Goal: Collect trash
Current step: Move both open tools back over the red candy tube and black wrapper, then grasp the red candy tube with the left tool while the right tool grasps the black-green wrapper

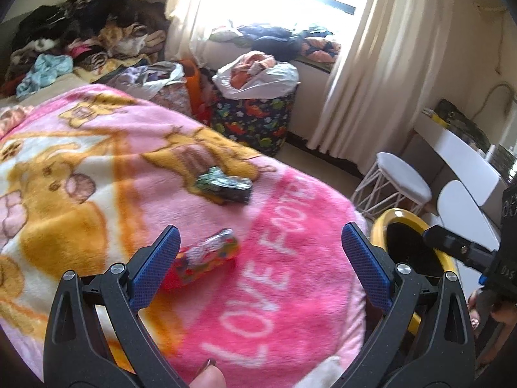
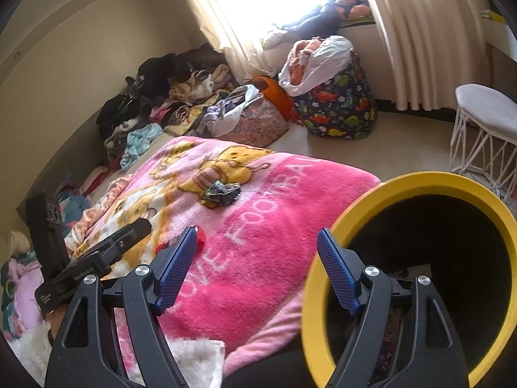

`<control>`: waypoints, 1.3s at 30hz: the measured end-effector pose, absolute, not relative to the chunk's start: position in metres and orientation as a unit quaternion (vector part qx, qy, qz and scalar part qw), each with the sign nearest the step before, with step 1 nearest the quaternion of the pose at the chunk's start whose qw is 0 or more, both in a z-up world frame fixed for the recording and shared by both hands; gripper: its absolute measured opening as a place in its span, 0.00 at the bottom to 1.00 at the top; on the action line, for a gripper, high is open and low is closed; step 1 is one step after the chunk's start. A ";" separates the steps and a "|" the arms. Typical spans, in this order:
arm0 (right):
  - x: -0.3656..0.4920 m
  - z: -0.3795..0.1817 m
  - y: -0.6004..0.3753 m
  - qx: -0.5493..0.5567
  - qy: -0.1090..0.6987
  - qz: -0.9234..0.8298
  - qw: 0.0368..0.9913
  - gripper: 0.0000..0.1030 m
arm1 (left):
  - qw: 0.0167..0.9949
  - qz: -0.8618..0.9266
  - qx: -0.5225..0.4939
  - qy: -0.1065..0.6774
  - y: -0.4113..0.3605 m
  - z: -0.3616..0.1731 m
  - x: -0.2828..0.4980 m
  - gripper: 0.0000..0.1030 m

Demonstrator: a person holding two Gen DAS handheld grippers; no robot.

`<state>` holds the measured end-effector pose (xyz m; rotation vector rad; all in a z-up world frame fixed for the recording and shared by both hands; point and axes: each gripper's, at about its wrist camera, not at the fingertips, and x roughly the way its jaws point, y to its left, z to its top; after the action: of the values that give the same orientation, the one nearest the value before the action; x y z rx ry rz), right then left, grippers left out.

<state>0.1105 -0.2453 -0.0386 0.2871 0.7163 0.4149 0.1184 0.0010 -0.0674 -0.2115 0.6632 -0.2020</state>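
A colourful crumpled wrapper (image 1: 206,258) lies on the pink blanket (image 1: 290,274), just ahead of my left gripper (image 1: 260,245), which is open and empty above the bed. A dark green crumpled wrapper (image 1: 226,187) lies farther on; it also shows in the right wrist view (image 2: 221,192). My right gripper (image 2: 257,249) is open and empty, its right finger at the rim of the yellow bin (image 2: 404,184), which stands beside the bed. The bin also shows in the left wrist view (image 1: 378,229). The left gripper also shows in the right wrist view (image 2: 106,252), at the left.
Piles of clothes (image 1: 80,38) lie at the bed's far end. A dinosaur-print hamper (image 1: 255,119) with a white bag stands by the curtain (image 1: 371,64). A white stool (image 1: 397,181) and a white desk (image 1: 458,152) stand right of the bed.
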 end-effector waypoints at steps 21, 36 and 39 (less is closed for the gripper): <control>0.230 -0.076 -0.161 0.117 0.412 0.249 0.869 0.64 | 0.899 -0.147 -0.104 0.398 0.042 -0.118 0.165 0.54; 0.303 -0.134 -0.108 0.138 0.481 0.253 0.828 0.63 | 0.879 -0.178 -0.076 0.436 0.019 -0.144 0.152 0.43; 0.305 -0.140 -0.103 0.132 0.481 0.248 0.830 0.52 | 0.878 -0.181 -0.078 0.437 0.014 -0.146 0.147 0.39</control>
<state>0.3053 -0.1029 -0.1398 0.2803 1.0209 0.5271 0.1467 0.0142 -0.1463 -0.1617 0.9112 -0.3773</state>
